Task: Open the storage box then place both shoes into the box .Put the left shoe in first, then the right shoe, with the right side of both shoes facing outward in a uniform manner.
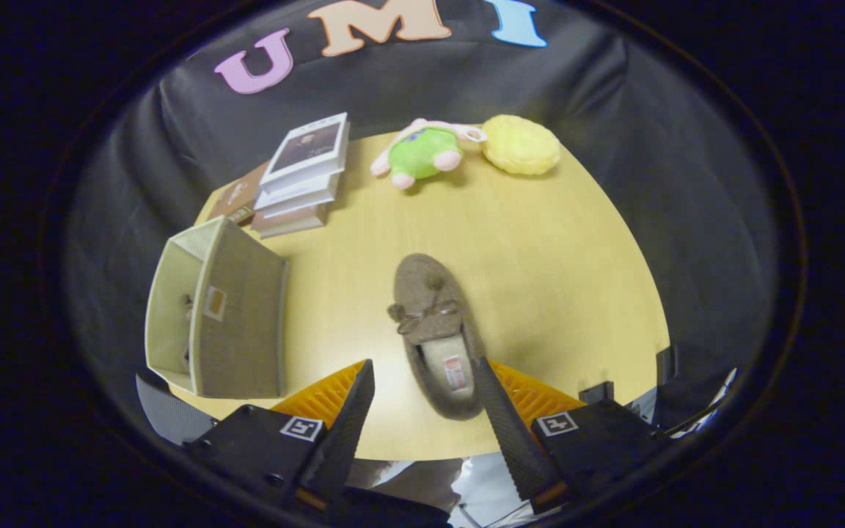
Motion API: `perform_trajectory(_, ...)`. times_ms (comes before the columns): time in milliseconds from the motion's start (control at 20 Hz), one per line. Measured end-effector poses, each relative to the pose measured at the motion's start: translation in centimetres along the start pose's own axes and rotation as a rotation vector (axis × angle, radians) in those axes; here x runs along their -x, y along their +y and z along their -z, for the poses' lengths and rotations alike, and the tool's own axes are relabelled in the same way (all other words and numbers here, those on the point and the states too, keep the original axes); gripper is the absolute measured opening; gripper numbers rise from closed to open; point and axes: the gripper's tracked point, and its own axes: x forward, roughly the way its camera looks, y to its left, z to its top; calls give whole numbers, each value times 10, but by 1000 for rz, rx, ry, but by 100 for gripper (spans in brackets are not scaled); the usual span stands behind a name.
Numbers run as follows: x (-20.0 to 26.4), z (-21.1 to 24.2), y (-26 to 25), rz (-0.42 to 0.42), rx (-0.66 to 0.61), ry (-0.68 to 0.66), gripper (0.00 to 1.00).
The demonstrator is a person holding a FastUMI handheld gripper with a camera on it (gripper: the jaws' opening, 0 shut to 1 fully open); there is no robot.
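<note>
A brown fuzzy slipper (pixel 433 330) with a small bow lies on the wooden table (pixel 540 279), toe pointing away from me. Its heel end reaches in between my fingertips. My gripper (pixel 422 381) hovers above it, open, with neither finger touching the slipper. To the left stands the beige storage box (pixel 239 315), its opening turned to the left. Something sits inside the box, mostly hidden by its wall.
At the back left a stack of books (pixel 301 176) rests on the table. A green and pink plush toy (pixel 422 152) and a yellow round cushion (pixel 521 144) lie at the far edge. The table's near edge runs just below my fingers.
</note>
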Motion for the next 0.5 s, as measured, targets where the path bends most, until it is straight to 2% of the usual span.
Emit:
perform_trajectory(300, -55, 15, -36, 41, 77, 82, 74)
perform_trajectory(450, -73, 25, -50, 78, 67, 136, 67)
perform_trajectory(500, -78, 28, -51, 82, 60, 154, 61)
